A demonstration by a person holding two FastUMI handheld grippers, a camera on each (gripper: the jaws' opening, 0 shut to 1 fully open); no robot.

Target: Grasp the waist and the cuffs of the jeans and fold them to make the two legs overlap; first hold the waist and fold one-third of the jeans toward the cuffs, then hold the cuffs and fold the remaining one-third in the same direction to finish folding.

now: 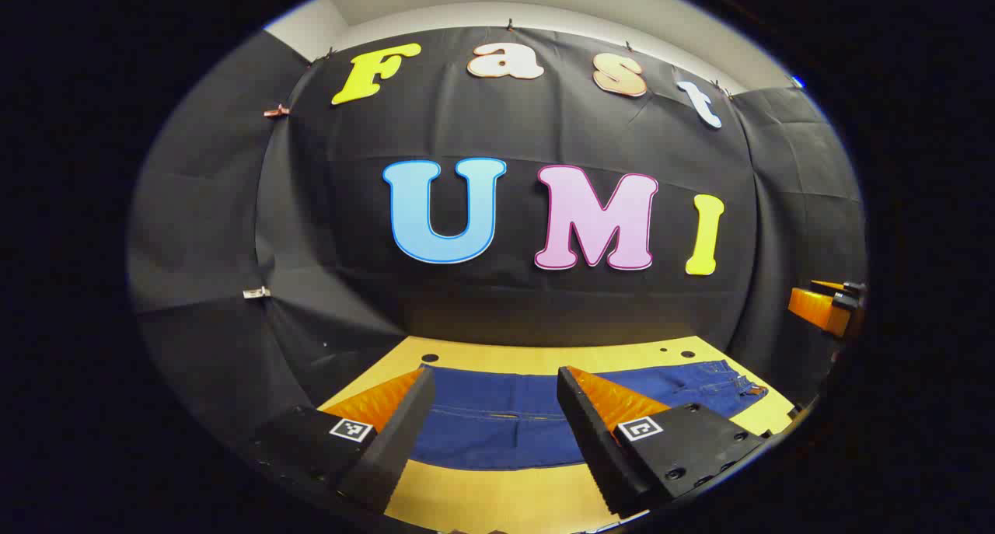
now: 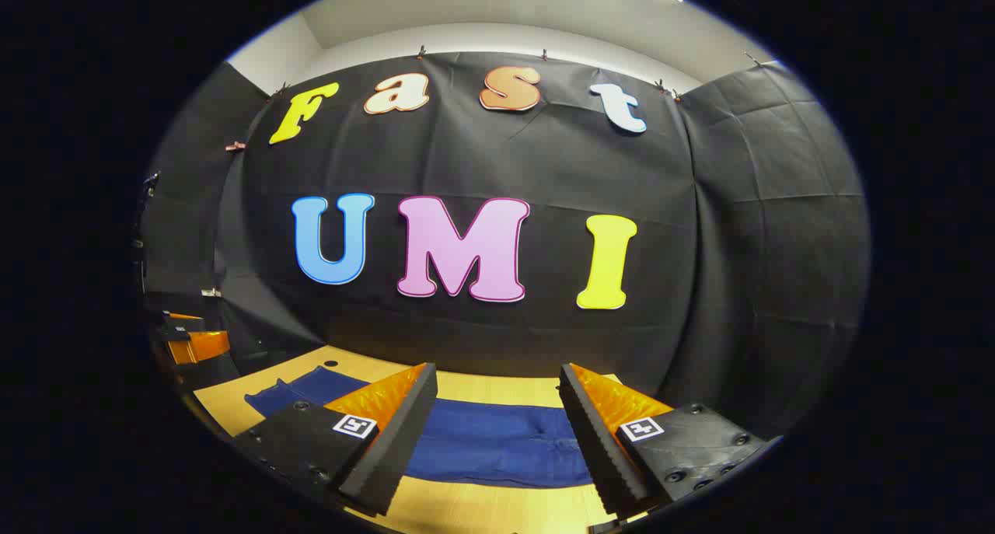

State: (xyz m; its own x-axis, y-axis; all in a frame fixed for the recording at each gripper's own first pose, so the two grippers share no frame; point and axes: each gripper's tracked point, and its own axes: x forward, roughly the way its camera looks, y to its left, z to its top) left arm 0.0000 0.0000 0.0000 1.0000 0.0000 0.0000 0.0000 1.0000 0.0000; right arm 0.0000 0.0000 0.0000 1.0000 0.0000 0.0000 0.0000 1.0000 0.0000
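Left gripper (image 1: 494, 398) jaws spread wide, holding nothing, above the table (image 1: 497, 503). Right gripper (image 2: 497, 394) likewise wide, empty. Jeans (image 1: 497, 429) lie flat across the table's far side, untouched.

Jeans (image 1: 497, 421): your left gripper (image 1: 494, 421) covers both ends of the near hem, at 6 o'clock.
Cuffs: in the right gripper view you lose them behind your other gripper (image 2: 190, 343) at 9 o'clock.
Counter (image 1: 497, 503): its near edge is cut off.
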